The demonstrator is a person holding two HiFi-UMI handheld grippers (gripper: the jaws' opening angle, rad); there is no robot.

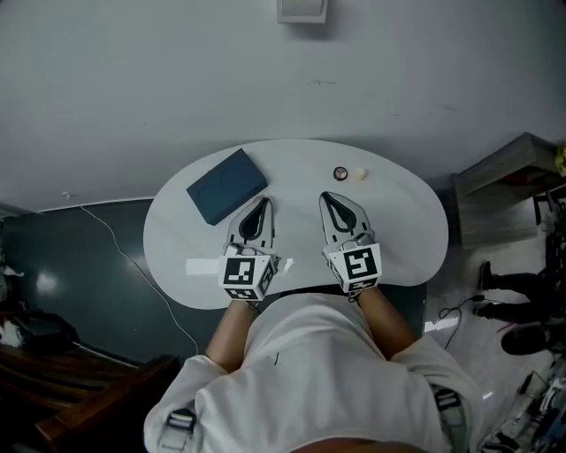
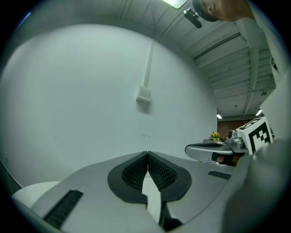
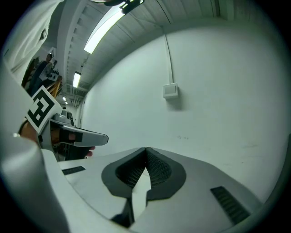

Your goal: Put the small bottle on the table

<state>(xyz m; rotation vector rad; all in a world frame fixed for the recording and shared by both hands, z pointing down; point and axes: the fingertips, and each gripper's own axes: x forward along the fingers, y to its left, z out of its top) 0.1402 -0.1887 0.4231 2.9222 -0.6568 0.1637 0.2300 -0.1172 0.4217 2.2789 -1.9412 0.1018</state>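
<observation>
The small bottle (image 1: 340, 173) stands on the white oval table (image 1: 407, 221) near its far edge, seen from above as a small dark round top, with a tiny cream piece (image 1: 360, 174) beside it. My right gripper (image 1: 328, 196) rests on the table just short of the bottle, shut and empty. My left gripper (image 1: 263, 203) lies parallel to it on the left, also shut and empty. Both gripper views look over the shut jaws at the bare wall: left gripper (image 2: 148, 154), right gripper (image 3: 146, 150). Neither gripper view shows the bottle.
A dark blue notebook (image 1: 227, 185) lies at the table's back left. A white box (image 1: 302, 9) is mounted on the wall behind. A cable (image 1: 115, 248) runs over the dark floor at left. A grey shelf (image 1: 504, 177) and a person's shoes (image 1: 513, 283) are at right.
</observation>
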